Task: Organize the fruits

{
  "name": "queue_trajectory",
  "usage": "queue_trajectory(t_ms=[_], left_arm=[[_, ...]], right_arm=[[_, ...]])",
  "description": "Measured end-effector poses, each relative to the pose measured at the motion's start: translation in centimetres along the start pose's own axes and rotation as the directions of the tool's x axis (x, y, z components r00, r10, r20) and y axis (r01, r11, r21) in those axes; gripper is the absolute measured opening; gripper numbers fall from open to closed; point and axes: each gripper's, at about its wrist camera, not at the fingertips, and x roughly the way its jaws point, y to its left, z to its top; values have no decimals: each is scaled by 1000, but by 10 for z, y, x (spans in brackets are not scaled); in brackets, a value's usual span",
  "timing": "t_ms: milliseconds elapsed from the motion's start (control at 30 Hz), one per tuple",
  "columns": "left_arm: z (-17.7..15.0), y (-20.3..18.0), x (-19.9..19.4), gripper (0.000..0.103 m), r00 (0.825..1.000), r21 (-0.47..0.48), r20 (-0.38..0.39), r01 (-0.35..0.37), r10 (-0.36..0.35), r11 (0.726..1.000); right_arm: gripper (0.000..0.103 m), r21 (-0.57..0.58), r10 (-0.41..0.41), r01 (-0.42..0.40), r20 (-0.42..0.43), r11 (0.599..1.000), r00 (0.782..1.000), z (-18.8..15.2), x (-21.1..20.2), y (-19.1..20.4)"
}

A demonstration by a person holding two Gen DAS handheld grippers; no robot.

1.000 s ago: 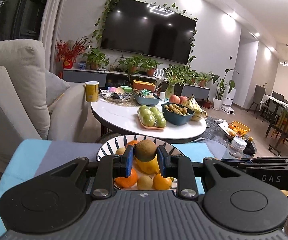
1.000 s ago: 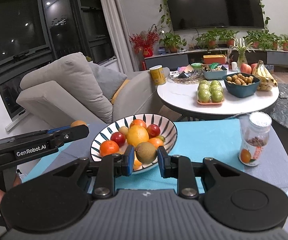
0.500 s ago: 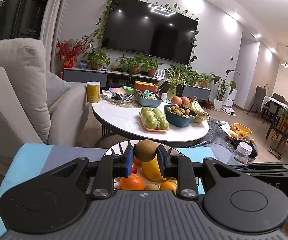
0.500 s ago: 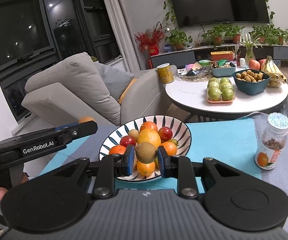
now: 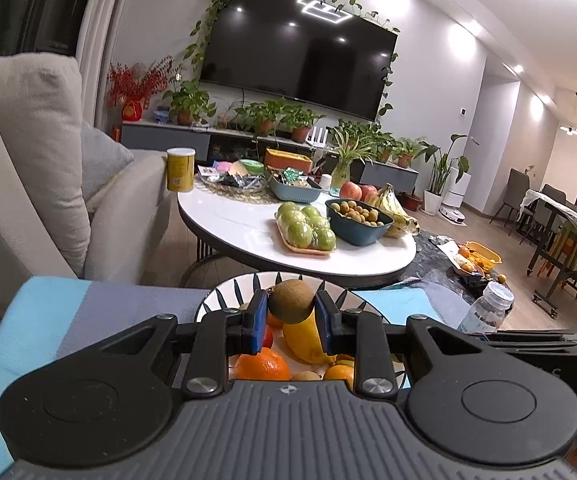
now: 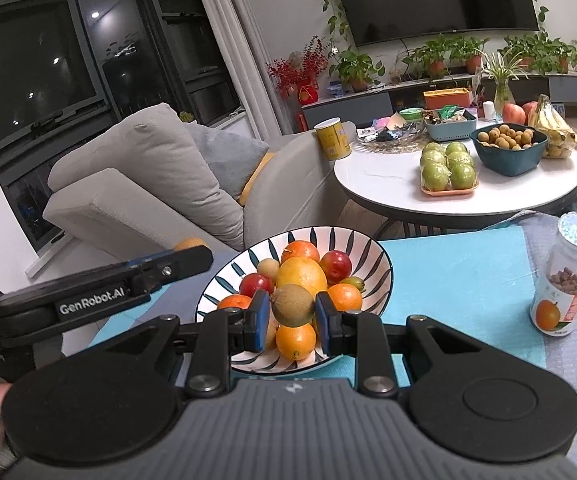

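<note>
Each claw clamps a brown kiwi above the striped bowl (image 6: 384, 268): the left claw (image 5: 290, 322) pinches one kiwi (image 5: 290, 301) between its blue pads, and the right claw (image 6: 292, 322) pinches another kiwi (image 6: 293, 305) the same way. The bowl sits on a blue and grey cloth (image 6: 468, 280) over the near tabletop, heaped with oranges, red plums, a big yellow citrus (image 6: 301, 276) and a small green fruit by the right rim. In the right wrist view the bowl's far rim lies close to the cloth's far edge, and beyond that comes a gap before the round white tabletop (image 6: 388, 184). Bare cloth lies open to the right of the bowl as far as the plastic bottle (image 6: 568, 280), which stands well apart from it; to the left the body of the left claw reaches in just beside the rim. The grey sofa (image 6: 148, 184) closes off the far left. The left wrist view hides most of the bowl behind the claw's own body, so only a slice of rim, an orange (image 5: 262, 364) and a yellow fruit (image 5: 306, 338) show between the fingers. The near rim of the bowl is covered in both views. An orange thing behind the left claw is mostly hidden and cannot be told. A hand shows at the lower left corner, cut off by the frame
</note>
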Motion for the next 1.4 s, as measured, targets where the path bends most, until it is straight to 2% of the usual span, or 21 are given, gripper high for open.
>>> queue_trajectory(t_ms=[233, 633, 833, 933, 1067, 1400], left_arm=[[3, 1, 12, 24, 1000, 18, -10, 7, -7, 1000], [-7, 15, 36, 24, 998, -34, -60, 23, -25, 999], [-9, 17, 45, 25, 995, -33, -84, 57, -60, 998], [-11, 16, 45, 35, 995, -33, -79, 65, -67, 997], [-11, 22, 44, 45, 995, -64, -72, 60, -65, 996], [-16, 29, 25, 55, 998, -61, -68, 1, -5, 998]], right_arm=[[52, -2, 12, -12, -5, 1000, 1000, 0, 9, 2], [52, 3, 34, -34, -29, 999, 999, -1, 29, 2], [52, 19, 46, -46, -40, 999, 998, -4, 38, 0], [52, 21, 71, -70, -44, 997, 997, -4, 40, -2], [53, 2, 61, -61, -40, 998, 997, -5, 39, 0], [53, -66, 4, -5, -20, 998, 1000, -11, 26, 2]])
